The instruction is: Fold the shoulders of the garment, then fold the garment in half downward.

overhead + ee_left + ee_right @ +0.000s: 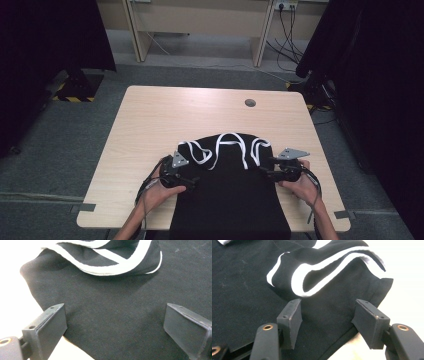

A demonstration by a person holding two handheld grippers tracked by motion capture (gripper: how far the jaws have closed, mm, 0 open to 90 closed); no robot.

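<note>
Now both jaws gape wide — left hand-held gripper [192, 181] and right hand-held gripper [264, 171] poised over opposite edges of the black white-striped garment [227, 195] lying flat on the surface's [150, 125] near side.

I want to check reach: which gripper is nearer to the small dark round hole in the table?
Right. The right gripper sits below the hole, slightly right; the left gripper is farther down-left.
</note>
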